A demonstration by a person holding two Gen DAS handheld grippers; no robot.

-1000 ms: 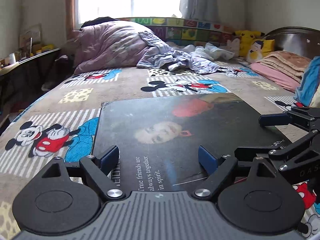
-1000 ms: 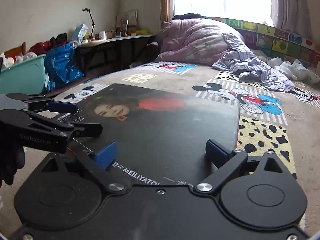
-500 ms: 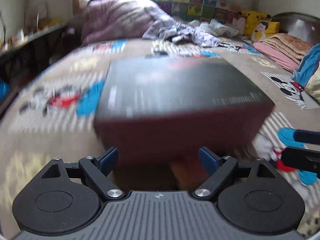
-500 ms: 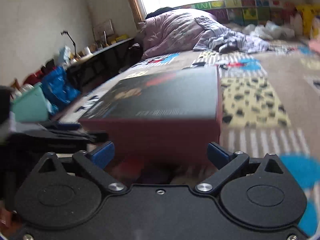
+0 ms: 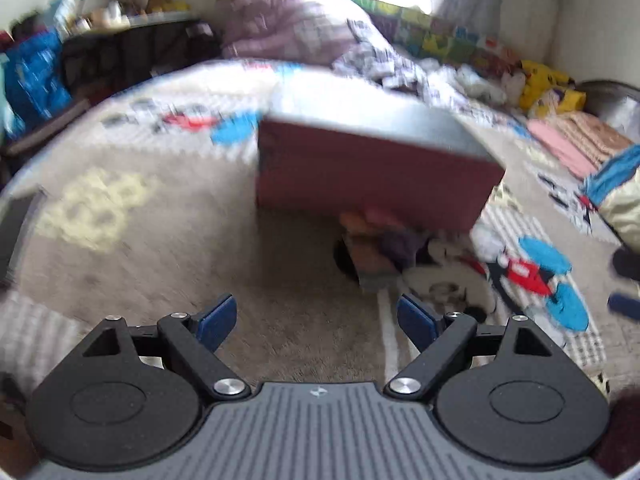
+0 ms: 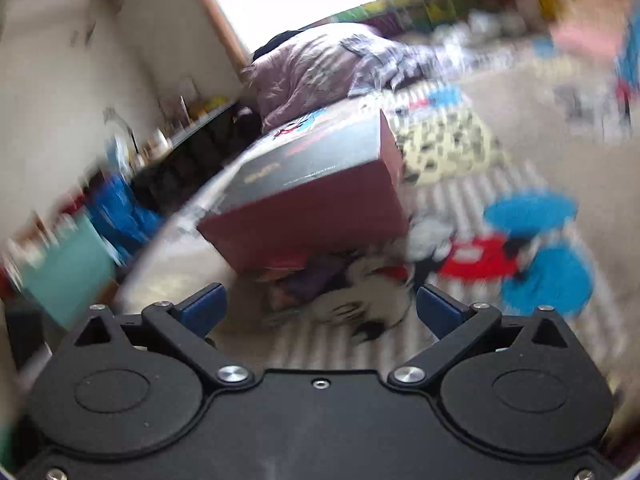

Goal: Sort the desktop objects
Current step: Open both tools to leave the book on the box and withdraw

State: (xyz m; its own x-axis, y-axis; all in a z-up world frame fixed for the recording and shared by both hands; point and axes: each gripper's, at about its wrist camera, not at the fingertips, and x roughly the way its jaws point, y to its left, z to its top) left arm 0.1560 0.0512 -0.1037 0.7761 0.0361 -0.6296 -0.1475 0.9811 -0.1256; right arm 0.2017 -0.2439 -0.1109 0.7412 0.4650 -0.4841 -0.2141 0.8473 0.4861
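box [image 5: 372, 176] now farther off than a second ago, red side showing, on bed [image 5: 160, 240] atop small clutter | left claw [image 5: 316, 322], right claw [image 6: 318, 312] spread, empty | backed off; sorting stage unclear

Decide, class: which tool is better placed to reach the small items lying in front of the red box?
Probably the left tool. Both are open and empty, but the items sit nearer its centre line, ahead of the box. Blur makes this uncertain.

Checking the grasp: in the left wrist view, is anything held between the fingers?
No, the left gripper is open, with only bedspread between its fingers.
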